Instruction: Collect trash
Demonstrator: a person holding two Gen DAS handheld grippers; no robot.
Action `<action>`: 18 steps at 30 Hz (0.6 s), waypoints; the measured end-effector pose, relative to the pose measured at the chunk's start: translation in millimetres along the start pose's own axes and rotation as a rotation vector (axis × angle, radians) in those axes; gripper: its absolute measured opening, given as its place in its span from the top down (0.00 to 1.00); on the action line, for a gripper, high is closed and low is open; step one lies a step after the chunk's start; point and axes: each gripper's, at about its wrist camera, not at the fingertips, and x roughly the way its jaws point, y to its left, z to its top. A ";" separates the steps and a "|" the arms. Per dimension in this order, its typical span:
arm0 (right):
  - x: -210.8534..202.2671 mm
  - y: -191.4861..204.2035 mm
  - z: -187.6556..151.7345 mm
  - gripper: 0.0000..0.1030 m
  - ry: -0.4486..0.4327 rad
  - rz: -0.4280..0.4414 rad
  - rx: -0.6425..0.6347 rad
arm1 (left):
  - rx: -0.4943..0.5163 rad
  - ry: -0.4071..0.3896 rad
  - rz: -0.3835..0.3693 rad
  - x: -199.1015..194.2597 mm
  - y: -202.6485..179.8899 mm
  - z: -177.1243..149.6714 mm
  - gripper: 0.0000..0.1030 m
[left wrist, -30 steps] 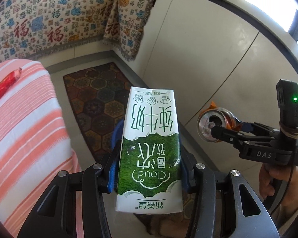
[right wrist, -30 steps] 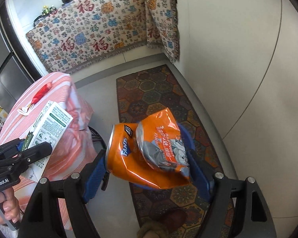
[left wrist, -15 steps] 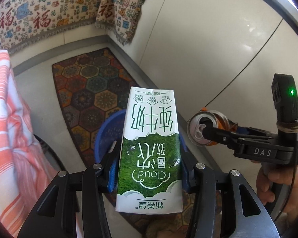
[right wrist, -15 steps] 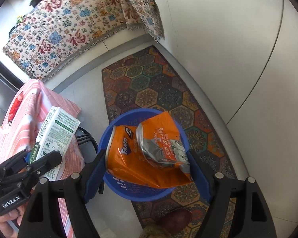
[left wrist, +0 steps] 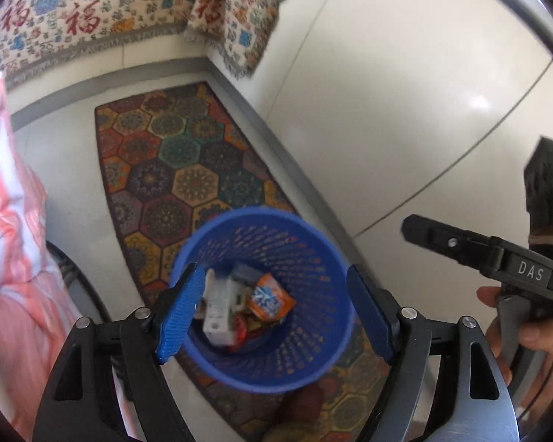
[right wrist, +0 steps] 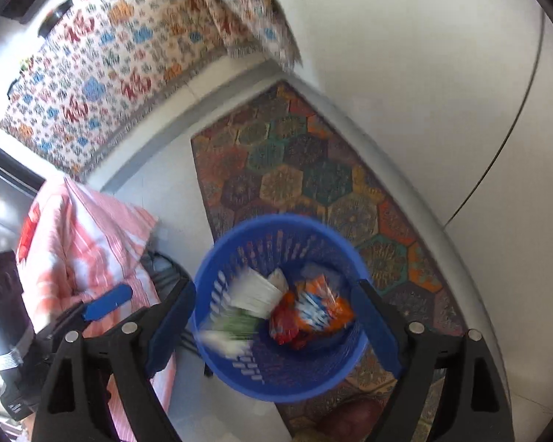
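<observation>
A blue mesh waste basket (left wrist: 313, 258) stands on a patterned rug, right below both grippers; it also shows in the right wrist view (right wrist: 313, 235). Inside lie a white and green milk carton (left wrist: 219, 309), also in the right wrist view (right wrist: 252, 291), and a crushed orange can (left wrist: 271, 300), also in the right wrist view (right wrist: 319, 309), with some red wrappers. My left gripper (left wrist: 276, 313) is open and empty above the basket. My right gripper (right wrist: 276, 326) is open and empty above it too. The right gripper's finger (left wrist: 457, 243) shows at the right of the left wrist view.
A hexagon-patterned rug (left wrist: 188, 169) lies along a white wall (left wrist: 405, 92). A table with a pink striped cloth (right wrist: 81, 243) stands to the left of the basket. A patterned throw (left wrist: 92, 11) covers furniture at the back.
Both grippers have opened. The milk carton and the orange can have dropped into the blue basket. Both cameras have moved closer over the basket.
</observation>
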 end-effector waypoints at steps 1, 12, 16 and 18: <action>-9.1 3.7 0.8 0.15 -0.035 -0.005 -0.010 | -0.001 -0.020 -0.004 -10.4 -0.7 1.7 0.22; -98.3 82.1 -17.4 0.15 -0.298 -0.088 -0.208 | 0.046 -0.095 0.080 -130.3 22.3 -39.5 0.19; -112.6 127.2 -40.1 0.15 -0.329 -0.076 -0.302 | 0.039 -0.093 0.143 -171.6 56.0 -70.6 0.19; -111.6 151.6 -55.0 0.15 -0.323 -0.051 -0.346 | 0.023 -0.099 0.186 -190.2 77.3 -83.3 0.19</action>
